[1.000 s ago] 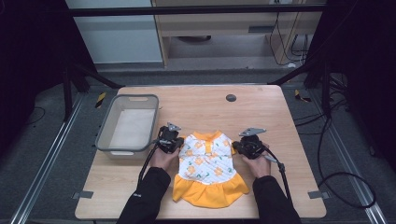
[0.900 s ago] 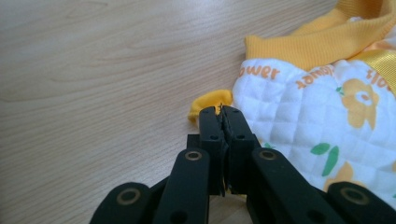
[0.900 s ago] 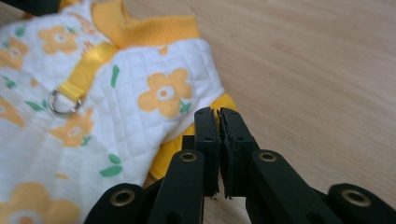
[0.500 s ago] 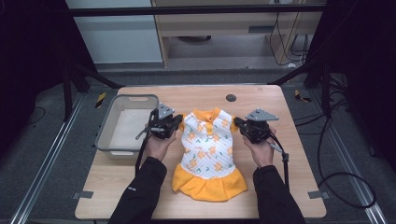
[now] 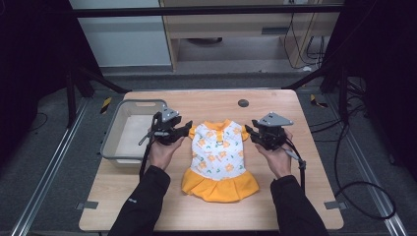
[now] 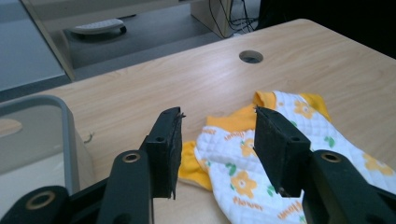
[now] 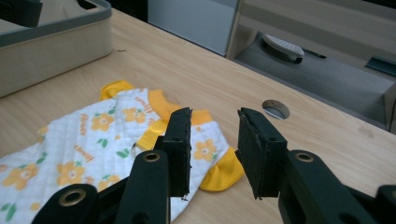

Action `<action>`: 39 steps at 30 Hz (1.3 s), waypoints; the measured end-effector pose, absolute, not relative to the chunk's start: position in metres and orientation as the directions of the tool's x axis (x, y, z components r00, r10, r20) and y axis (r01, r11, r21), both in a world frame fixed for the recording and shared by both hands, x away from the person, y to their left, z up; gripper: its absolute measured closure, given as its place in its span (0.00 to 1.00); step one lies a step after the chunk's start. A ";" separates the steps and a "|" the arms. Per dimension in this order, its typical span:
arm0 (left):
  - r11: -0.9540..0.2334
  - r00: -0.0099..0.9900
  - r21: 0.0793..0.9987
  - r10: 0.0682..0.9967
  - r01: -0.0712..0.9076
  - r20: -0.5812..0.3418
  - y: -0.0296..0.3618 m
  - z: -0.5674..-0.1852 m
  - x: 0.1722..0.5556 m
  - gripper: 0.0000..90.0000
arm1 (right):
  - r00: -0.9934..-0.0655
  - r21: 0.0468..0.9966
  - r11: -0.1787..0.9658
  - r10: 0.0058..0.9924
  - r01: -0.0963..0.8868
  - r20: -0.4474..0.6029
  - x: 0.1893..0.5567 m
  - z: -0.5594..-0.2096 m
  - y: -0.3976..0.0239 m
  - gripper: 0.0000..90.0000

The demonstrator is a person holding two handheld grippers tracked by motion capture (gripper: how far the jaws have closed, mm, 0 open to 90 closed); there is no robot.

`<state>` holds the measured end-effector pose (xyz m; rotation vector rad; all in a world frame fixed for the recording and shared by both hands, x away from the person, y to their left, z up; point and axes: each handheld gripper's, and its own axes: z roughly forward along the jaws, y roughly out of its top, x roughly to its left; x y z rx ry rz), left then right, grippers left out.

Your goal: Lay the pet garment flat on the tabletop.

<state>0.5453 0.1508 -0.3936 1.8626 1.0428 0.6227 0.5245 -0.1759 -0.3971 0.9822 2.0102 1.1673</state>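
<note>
Here the small dress [image 5: 219,160] lies flat on the wooden worktop [image 5: 206,101], collar toward the far edge and orange frill toward the person. It is white quilted cloth with orange flowers, green leaves and orange trim at the collar, sleeves and skirt; the word "flower" is printed in orange script here and there across it, readable in both gripper views.

The left hand-held gripper [image 5: 186,130] hovers just beside the dress's left sleeve, and its jaws have just been opening; they stand apart with nothing between them, the sleeve [image 6: 191,158] lying on the worktop below. The right hand-held gripper [image 5: 250,132] hovers by the other sleeve [image 7: 224,170], its jaws likewise just opened and empty.

A grey bin [image 5: 114,132] sits on the worktop to the left of the dress. A round cable hole [image 5: 243,103] lies beyond the collar.
</note>
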 end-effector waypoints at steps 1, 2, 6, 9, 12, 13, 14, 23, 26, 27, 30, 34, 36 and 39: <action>-0.257 0.533 0.874 0.846 0.412 -0.003 0.150 -0.396 0.542 0.62 | -0.544 0.894 0.333 0.830 0.300 -0.127 0.522 -0.399 -0.176 0.74; -0.261 0.547 0.870 0.837 0.418 -0.011 0.148 -0.400 0.539 0.63 | -0.549 0.894 0.326 0.828 0.308 -0.113 0.521 -0.401 -0.176 0.76; -0.327 0.595 0.830 0.804 0.452 -0.008 0.134 -0.427 0.532 0.70 | -0.577 0.872 0.331 0.814 0.362 -0.070 0.517 -0.423 -0.170 0.80; -0.367 0.612 0.788 0.791 0.495 -0.016 0.124 -0.451 0.533 0.71 | -0.600 0.845 0.349 0.799 0.405 -0.043 0.517 -0.445 -0.162 0.84; -0.421 0.625 0.732 0.780 0.535 -0.008 0.116 -0.474 0.536 0.72 | -0.614 0.812 0.373 0.789 0.449 -0.022 0.516 -0.467 -0.157 0.86; -0.440 0.627 0.715 0.779 0.543 0.002 0.114 -0.480 0.537 0.73 | -0.619 0.802 0.381 0.785 0.459 -0.019 0.515 -0.473 -0.155 0.87; -0.446 0.628 0.707 0.778 0.549 0.003 0.113 -0.486 0.537 0.73 | -0.621 0.792 0.389 0.783 0.471 -0.015 0.515 -0.478 -0.154 0.87; -0.472 0.627 0.695 0.778 0.542 0.040 0.117 -0.494 0.537 0.75 | -0.626 0.736 0.428 0.780 0.524 -0.007 0.518 -0.501 -0.151 0.93; -0.461 0.617 0.704 0.786 0.541 0.041 0.118 -0.495 0.541 0.74 | -0.620 0.743 0.418 0.784 0.522 -0.006 0.518 -0.502 -0.150 0.92; -0.449 0.609 0.705 0.793 0.549 0.031 0.119 -0.494 0.541 0.73 | -0.619 0.744 0.421 0.786 0.518 -0.014 0.518 -0.502 -0.150 0.93; -0.429 0.612 0.707 0.791 0.562 -0.007 0.124 -0.488 0.537 0.69 | -0.621 0.760 0.413 0.784 0.502 -0.016 0.512 -0.495 -0.154 0.95; -0.462 0.658 0.705 0.753 0.538 -0.009 0.131 -0.475 0.517 0.67 | -0.646 0.779 0.403 0.763 0.479 0.003 0.496 -0.483 -0.160 0.99; -0.495 0.681 0.696 0.733 0.520 0.012 0.136 -0.475 0.503 0.67 | -0.663 0.781 0.404 0.748 0.477 0.019 0.485 -0.481 -0.164 1.00; -0.507 0.696 0.692 0.718 0.514 0.009 0.144 -0.480 0.486 0.66 | -0.688 0.775 0.412 0.725 0.479 0.040 0.470 -0.482 -0.167 1.00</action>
